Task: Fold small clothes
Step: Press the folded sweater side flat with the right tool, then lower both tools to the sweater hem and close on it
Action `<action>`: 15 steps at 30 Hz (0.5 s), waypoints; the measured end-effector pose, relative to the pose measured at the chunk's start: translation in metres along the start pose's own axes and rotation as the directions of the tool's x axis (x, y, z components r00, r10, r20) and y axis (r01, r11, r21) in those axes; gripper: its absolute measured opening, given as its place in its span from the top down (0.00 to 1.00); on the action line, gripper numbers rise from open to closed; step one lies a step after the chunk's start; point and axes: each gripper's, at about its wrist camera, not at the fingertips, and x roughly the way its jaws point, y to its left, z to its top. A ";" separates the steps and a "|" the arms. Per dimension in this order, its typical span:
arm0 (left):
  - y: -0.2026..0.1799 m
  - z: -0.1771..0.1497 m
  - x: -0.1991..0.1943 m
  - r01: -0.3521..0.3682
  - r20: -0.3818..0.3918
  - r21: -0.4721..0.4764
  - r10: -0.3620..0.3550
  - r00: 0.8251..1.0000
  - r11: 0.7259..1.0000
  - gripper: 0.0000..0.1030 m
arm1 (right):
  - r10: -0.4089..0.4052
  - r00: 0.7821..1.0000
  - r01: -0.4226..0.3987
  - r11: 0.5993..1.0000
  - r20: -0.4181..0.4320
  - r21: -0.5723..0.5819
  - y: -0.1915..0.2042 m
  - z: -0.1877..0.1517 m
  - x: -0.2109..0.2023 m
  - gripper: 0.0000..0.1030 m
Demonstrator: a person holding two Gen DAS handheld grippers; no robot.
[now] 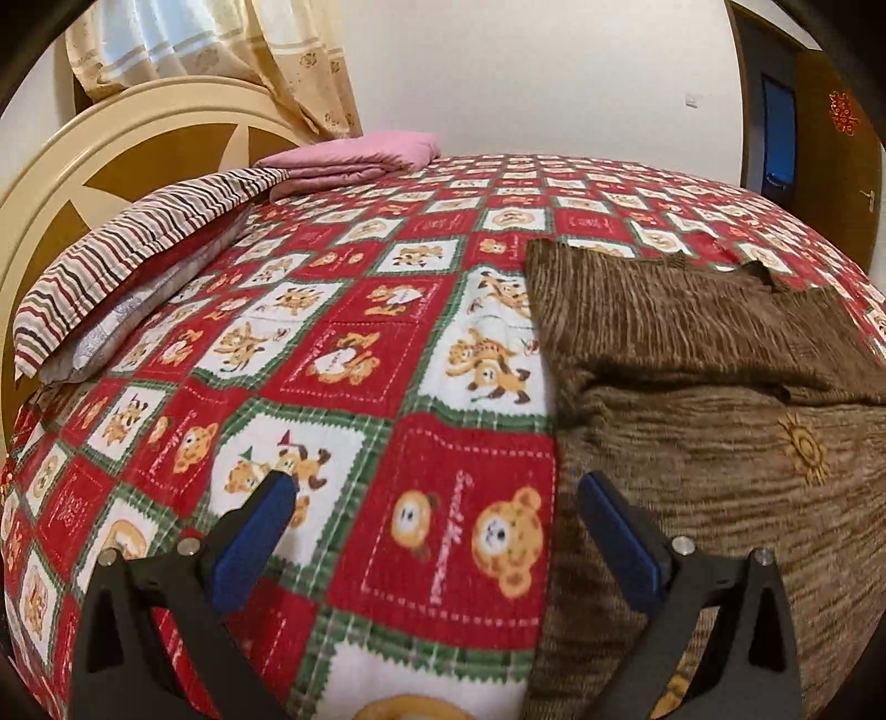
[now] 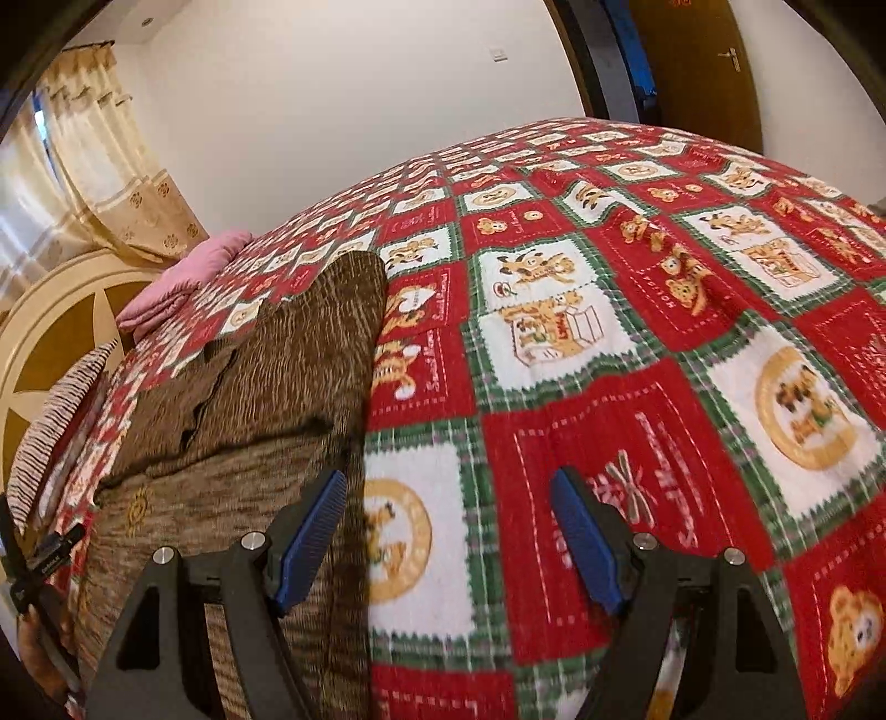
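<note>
A brown ribbed garment [image 1: 703, 421] with a small sun emblem lies partly folded on the red patterned bedspread [image 1: 332, 360]. In the left wrist view my left gripper [image 1: 437, 487] is open and empty, hovering over the garment's left edge. In the right wrist view the garment [image 2: 243, 399] lies at the left. My right gripper [image 2: 448, 487] is open and empty above the garment's right edge and the bedspread [image 2: 637, 343]. The left gripper's body [image 2: 39, 559] shows at the far left edge of that view.
A striped pillow [image 1: 127, 255] and a folded pink cloth [image 1: 360, 158] lie by the cream headboard [image 1: 111, 144]. Curtains [image 1: 221, 50] hang behind. A wooden door [image 2: 698, 61] stands beyond the bed's far side.
</note>
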 end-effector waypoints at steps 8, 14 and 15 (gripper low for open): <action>0.003 -0.024 -0.016 0.032 -0.010 0.006 -0.032 0.999 0.999 0.00 | -0.045 0.999 0.047 0.996 0.021 -0.075 0.008 -0.023 -0.019 0.25; 0.002 -0.044 -0.028 0.050 -0.013 0.025 -0.050 0.999 0.998 0.00 | -0.101 0.994 0.107 0.983 0.046 -0.152 0.019 -0.046 -0.034 0.24; 0.002 -0.047 -0.031 0.053 -0.010 0.025 -0.053 0.999 0.998 0.00 | -0.112 0.992 0.119 0.979 0.053 -0.166 0.021 -0.050 -0.037 0.24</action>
